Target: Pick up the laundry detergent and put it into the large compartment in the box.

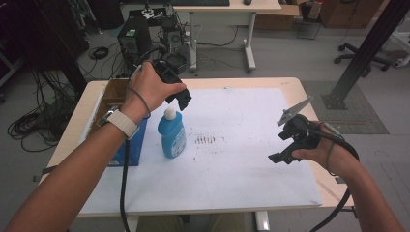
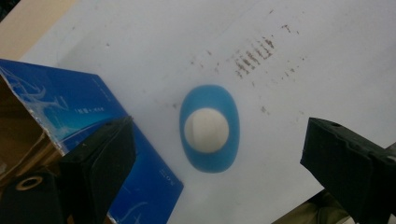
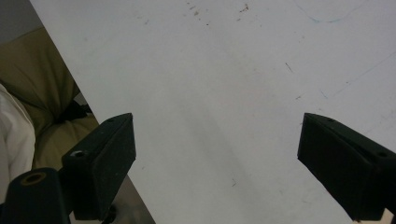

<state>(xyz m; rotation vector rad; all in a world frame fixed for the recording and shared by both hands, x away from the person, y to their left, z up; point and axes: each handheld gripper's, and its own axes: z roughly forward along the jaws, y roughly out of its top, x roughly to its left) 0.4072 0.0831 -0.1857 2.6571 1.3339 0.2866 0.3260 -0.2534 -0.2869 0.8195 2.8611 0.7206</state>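
Note:
A blue bottle [image 1: 172, 134] with a white cap [image 1: 169, 113] stands upright on the white sheet [image 1: 232, 159], left of the middle. My left gripper [image 1: 183, 99] hangs open just above the cap, pointing down. From the left gripper view I look straight down on the bottle [image 2: 210, 128], which lies between the two wide-apart jaws and apart from both. At the right side of the table my right gripper [image 1: 278, 158] is held open above bare sheet, and in the right gripper view [image 3: 217, 158] nothing lies between its jaws.
A blue cardboard box [image 1: 129, 145] with open brown flaps stands at the table's left edge, close beside the bottle. Brown smudges [image 1: 205, 140] mark the sheet's middle. Beyond the far edge are computer gear [image 1: 135, 41], cables and a desk [image 1: 227, 12].

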